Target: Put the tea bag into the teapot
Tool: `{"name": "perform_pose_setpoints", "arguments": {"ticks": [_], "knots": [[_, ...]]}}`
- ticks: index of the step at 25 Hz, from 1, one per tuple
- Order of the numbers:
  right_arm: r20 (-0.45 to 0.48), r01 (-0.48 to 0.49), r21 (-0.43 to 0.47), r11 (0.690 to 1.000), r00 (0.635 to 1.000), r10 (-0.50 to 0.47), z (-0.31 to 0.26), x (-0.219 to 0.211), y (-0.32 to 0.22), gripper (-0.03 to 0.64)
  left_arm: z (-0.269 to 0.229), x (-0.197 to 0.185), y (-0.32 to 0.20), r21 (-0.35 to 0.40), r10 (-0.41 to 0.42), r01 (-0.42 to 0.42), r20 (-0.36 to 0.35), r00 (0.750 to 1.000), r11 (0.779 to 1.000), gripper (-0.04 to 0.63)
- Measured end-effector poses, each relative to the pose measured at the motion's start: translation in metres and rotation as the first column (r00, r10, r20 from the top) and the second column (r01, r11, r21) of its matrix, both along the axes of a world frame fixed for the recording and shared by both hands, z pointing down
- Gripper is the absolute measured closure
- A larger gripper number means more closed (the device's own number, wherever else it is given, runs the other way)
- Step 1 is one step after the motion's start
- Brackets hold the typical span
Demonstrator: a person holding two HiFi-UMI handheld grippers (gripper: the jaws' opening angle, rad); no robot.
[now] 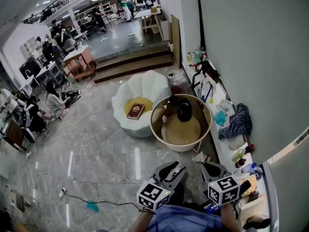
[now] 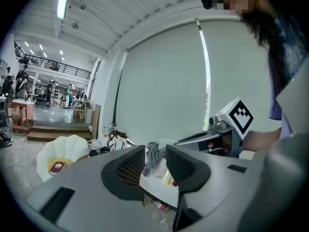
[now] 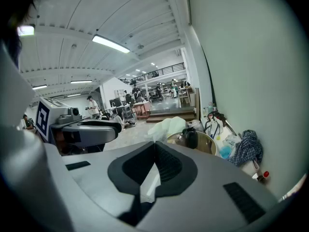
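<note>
Left gripper (image 2: 154,152): my fingers are apart and there's nothing in the gap. I just see the plaid cloth (image 2: 153,154) and the white ledge (image 2: 157,183) through it.

Right gripper (image 3: 155,145): my fingers are closed, tips touching. I see nothing pinched at the tips. A pale strip shows in the slot lower down, and I can't tell what it is.

From the head view, I hold both grippers low and close to my body, side by side, with the marker cubes facing up. Both point forward toward the round table (image 1: 157,128).

The teapot (image 1: 184,110) is dark and upright. It sits on the tabletop inside the raised rim, on the far side from me, nearest the white shell chair (image 1: 145,83). It's well apart from both grippers and neither touches it. It also shows in the right gripper view, past the fingertips and a bit to the right.

Tea bag: I can't make it out in any view, neither on the table nor in my fingers.

Surroundings:
- The chair sits just beyond the table, with a dark red book (image 1: 135,111) on its yellow cushion.
- The ledge runs along the wall to my right. The plaid cloth is bunched on it, with small bottles and clutter nearby.
- People are seated and standing well off across the floor.
</note>
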State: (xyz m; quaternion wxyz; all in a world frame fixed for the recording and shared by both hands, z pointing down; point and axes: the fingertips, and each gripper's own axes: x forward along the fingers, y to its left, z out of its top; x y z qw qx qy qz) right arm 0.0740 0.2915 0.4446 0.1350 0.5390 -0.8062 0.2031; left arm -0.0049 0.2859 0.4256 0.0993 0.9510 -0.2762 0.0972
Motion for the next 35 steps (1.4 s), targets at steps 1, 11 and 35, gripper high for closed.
{"name": "perform_pose_setpoints", "arguments": {"ticks": [1, 11, 35], "knots": [[-0.001, 0.002, -0.001, 1.0, 1.0, -0.002, 0.0, -0.001, -0.002, 0.6, 0.0, 0.0, -0.002, -0.001, -0.002, 0.002, -0.001, 1.0, 1.0, 0.466], [0.008, 0.003, 0.01, 1.0, 1.0, -0.004, -0.001, -0.007, -0.025, 0.6, 0.002, -0.005, -0.016, 0.002, 0.003, -0.003, 0.023, 1.0, 1.0, 0.466], [-0.007, -0.04, -0.108, 0.993, 0.999, 0.039, 0.027, 0.011, -0.194, 0.6, 0.026, 0.004, -0.195, -0.058, 0.114, -0.111, 0.034, 0.993, 0.992, 0.486]]}}
